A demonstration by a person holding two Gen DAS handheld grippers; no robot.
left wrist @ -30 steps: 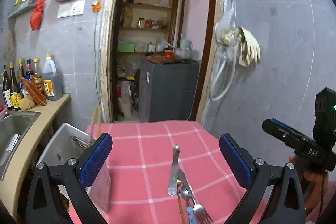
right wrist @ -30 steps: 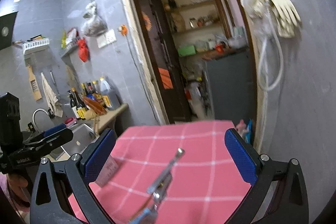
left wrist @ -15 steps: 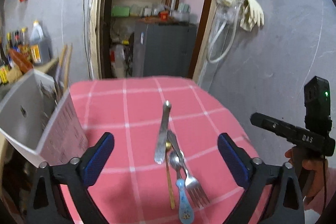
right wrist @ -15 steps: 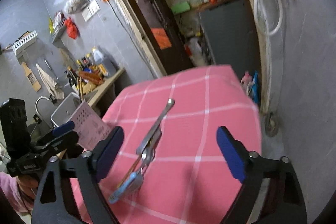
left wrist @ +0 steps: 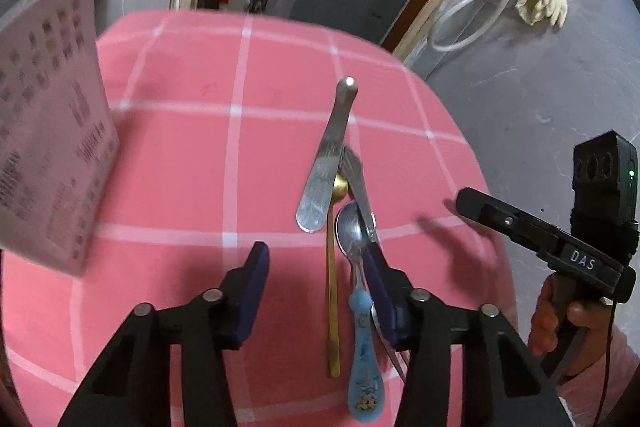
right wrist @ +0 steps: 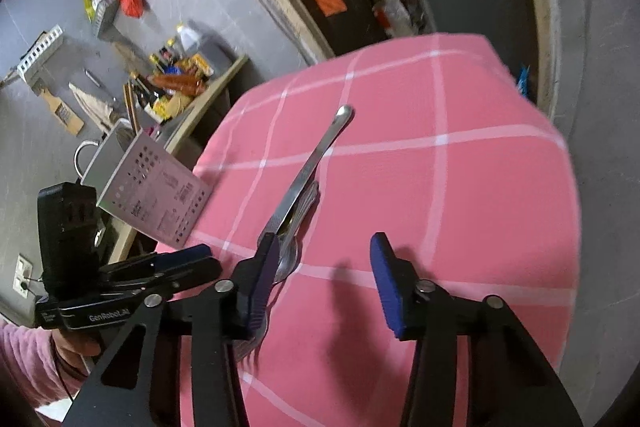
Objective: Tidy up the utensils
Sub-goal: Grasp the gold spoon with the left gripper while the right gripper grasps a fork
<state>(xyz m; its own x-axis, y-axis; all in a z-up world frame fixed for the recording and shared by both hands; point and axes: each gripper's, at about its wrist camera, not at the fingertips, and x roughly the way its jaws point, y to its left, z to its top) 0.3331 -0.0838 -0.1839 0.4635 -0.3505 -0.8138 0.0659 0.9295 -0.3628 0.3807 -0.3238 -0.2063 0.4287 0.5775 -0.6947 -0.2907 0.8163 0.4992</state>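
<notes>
Two grippers hung over the pink tablecloth (left wrist: 180, 155), both with jaws apart and empty. The left gripper (left wrist: 316, 291) had the utensil pile (left wrist: 344, 219) at its one o'clock, touching its right pad. The right gripper (right wrist: 324, 279) had the pile at eleven o'clock.

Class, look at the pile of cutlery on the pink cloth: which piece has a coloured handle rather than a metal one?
The small spoon with the pale blue patterned handle. The butter knife, the fork and the slim gold spoon are bare metal.
</notes>
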